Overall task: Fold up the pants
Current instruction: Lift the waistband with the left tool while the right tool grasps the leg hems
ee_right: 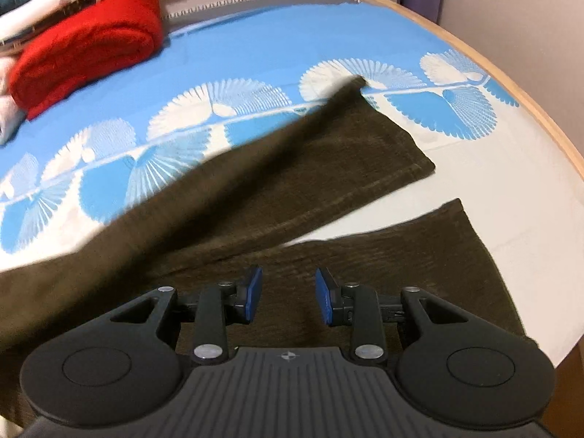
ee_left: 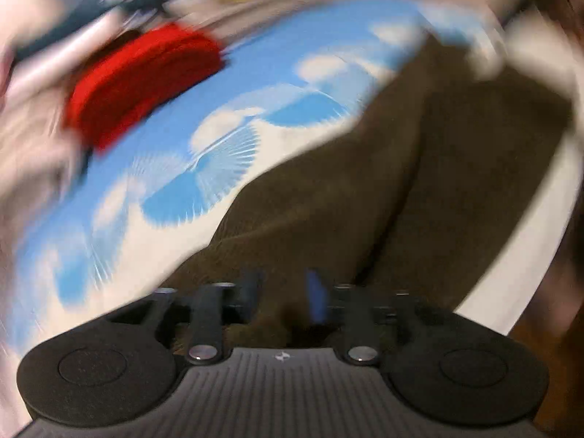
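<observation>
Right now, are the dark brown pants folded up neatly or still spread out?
Mostly spread out. The dark brown pants lie with two legs apart on the blue and white patterned cloth, one leg's edge lifted over, not a finished fold.

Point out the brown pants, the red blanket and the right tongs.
brown pants (ee_right: 365, 153): right wrist view, on the far leg near its hem.
red blanket (ee_right: 87, 58): right wrist view, on its folded top.
right tongs (ee_right: 288, 294): right wrist view, midway between the blue pads.
</observation>
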### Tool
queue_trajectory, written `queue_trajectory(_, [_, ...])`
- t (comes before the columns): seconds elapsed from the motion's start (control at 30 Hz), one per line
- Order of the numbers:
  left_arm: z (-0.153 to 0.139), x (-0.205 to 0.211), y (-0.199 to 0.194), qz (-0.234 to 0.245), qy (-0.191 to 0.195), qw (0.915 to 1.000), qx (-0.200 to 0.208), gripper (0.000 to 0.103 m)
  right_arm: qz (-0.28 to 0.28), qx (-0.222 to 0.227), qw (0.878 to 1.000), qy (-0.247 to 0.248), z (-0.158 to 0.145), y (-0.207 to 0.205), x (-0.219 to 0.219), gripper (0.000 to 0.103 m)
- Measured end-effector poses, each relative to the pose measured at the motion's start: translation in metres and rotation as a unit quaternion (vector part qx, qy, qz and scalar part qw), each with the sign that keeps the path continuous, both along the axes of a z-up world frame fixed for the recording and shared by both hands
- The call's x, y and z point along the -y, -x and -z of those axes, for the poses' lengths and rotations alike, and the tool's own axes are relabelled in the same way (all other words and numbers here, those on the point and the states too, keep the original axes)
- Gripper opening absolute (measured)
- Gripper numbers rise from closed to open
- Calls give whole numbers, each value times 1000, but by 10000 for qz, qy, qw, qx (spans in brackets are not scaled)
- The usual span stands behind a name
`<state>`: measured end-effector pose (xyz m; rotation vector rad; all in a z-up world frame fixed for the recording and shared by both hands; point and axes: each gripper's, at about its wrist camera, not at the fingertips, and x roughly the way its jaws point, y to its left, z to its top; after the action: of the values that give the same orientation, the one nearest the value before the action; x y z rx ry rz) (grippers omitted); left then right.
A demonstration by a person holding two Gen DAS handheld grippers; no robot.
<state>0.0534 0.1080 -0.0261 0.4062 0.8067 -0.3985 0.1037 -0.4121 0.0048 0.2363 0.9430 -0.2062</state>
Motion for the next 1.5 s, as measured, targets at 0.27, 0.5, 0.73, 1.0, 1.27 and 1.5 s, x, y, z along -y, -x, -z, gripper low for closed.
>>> queue_trajectory(0.27, [37,-98,-50,-1915,2225,9280,-2294,55,756,697,9912,-838,-8,-3,17,34])
queue_trajectory(0.5, [89,-105,-80,-2772,2565,8614,-3397,55,1104,817,9854,-1004,2,-29,26,34])
queue_trajectory(0.73, [92,-135,-101,-3942,2885,8226,-2911,61,1176,494,9840,-1241,32,-68,38,40])
queue_trajectory(1.0, [79,-128,-98,-4185,2392,8423,-2412,17,1321,245,9780,-1595,80,-114,53,43])
queue_trajectory(1.27, [50,-101,-92,-4063,1591,8801,-1874,26,1500,36,9754,-1613,119,-151,56,43])
queue_trajectory(1.5, [60,-100,-97,-4067,1389,8793,-2051,31,1673,326,9729,-1562,124,-163,62,40])
